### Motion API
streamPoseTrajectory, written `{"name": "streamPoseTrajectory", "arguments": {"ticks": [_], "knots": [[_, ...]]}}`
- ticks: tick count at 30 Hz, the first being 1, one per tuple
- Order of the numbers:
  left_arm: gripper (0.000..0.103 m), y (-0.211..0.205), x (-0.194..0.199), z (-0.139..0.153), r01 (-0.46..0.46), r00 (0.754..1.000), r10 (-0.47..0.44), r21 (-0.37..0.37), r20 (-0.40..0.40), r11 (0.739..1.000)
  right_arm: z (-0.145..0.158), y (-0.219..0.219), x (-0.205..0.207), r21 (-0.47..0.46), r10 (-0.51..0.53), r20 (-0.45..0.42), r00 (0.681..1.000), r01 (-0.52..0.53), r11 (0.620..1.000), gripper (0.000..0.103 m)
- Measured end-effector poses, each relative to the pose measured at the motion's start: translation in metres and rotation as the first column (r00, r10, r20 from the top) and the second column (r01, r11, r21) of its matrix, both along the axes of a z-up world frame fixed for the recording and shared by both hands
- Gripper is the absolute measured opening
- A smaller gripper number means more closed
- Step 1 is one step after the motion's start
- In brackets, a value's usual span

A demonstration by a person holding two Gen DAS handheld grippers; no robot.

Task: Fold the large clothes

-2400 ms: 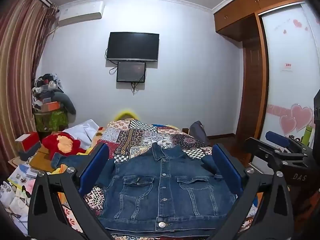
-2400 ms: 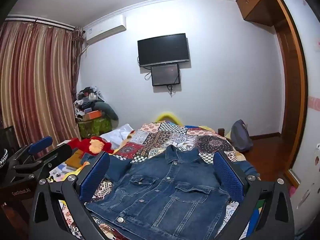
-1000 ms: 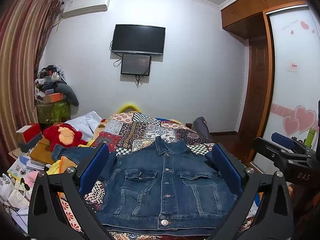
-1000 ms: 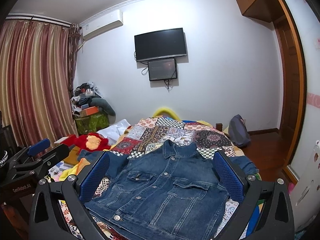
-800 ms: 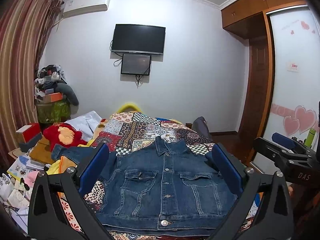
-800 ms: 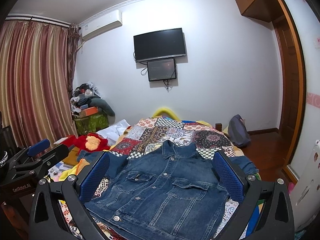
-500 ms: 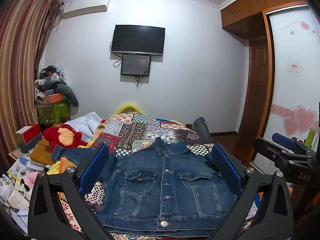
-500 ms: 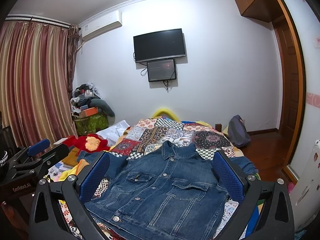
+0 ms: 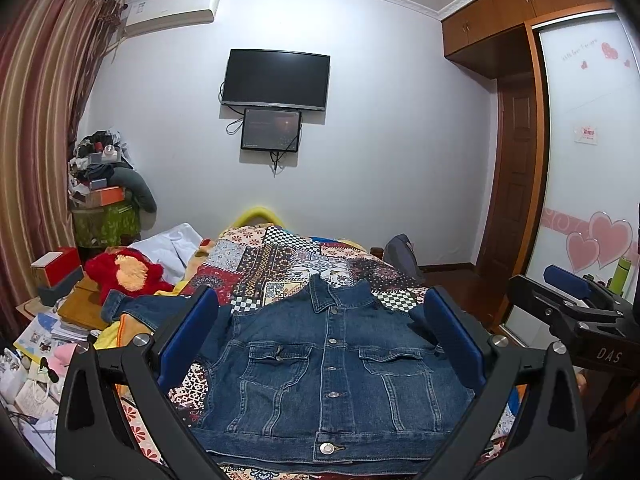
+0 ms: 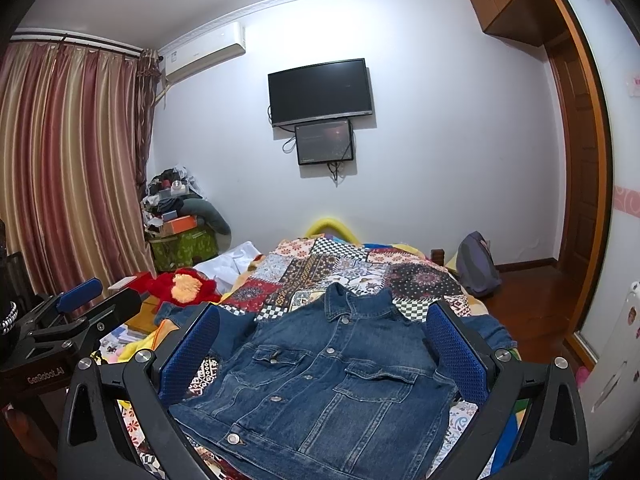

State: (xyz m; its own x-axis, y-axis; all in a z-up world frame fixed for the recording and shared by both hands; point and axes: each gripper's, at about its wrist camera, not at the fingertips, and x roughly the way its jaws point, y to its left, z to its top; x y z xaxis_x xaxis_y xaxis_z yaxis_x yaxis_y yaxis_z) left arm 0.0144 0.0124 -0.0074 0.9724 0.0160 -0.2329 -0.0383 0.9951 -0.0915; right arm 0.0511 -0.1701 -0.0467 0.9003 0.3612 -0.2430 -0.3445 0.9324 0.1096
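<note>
A blue denim jacket (image 9: pixel 332 376) lies flat, buttoned front up, on a patchwork bedspread (image 9: pixel 288 258), collar toward the far wall. One sleeve (image 9: pixel 132 308) stretches out to the left; the other sleeve (image 10: pixel 486 328) trails off to the right. My left gripper (image 9: pixel 320 332) hovers above the near hem, open, nothing between its blue pads (image 9: pixel 188 336). My right gripper (image 10: pixel 320 340) hangs open over the same jacket (image 10: pixel 320 392), slightly to its right. Each gripper shows in the other's view: the right one (image 9: pixel 576 300) at the far right, the left one (image 10: pixel 72 304) at the far left.
A red plush toy (image 9: pixel 120 270), white cloth (image 9: pixel 172 244) and stacked books and boxes (image 9: pixel 60 280) crowd the left side of the bed. A grey backpack (image 10: pixel 476 264) leans at the bed's right. A wardrobe (image 9: pixel 588 160) stands at right; a TV (image 9: pixel 276 80) hangs ahead.
Since 2.4 s ago both grippers have risen and tilted a little, showing more of the jacket and the bed. Over the last second the views barely shift. Both stay open.
</note>
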Motion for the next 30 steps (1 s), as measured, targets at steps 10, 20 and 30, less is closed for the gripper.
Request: {"name": "streamPoseTrajectory", "arguments": {"ticks": [10, 20, 30], "knots": [[0.103, 0.002, 0.002, -0.002, -0.003, 1.0, 0.002, -0.009, -0.006, 1.0, -0.001, 0.001, 0.0, 0.001, 0.0, -0.001, 1.0, 0.0, 1.0, 0.103], [0.103, 0.017, 0.022, -0.005, -0.016, 1.0, 0.015, -0.033, -0.02, 0.999, -0.005, 0.013, 0.022, -0.033, 0.004, -0.033, 0.999, -0.005, 0.999, 0.103], [0.103, 0.075, 0.09, -0.018, -0.115, 0.991, 0.11, -0.067, -0.081, 0.991, -0.018, 0.044, 0.087, -0.09, 0.014, -0.097, 0.995, -0.023, 0.996, 0.103]]}}
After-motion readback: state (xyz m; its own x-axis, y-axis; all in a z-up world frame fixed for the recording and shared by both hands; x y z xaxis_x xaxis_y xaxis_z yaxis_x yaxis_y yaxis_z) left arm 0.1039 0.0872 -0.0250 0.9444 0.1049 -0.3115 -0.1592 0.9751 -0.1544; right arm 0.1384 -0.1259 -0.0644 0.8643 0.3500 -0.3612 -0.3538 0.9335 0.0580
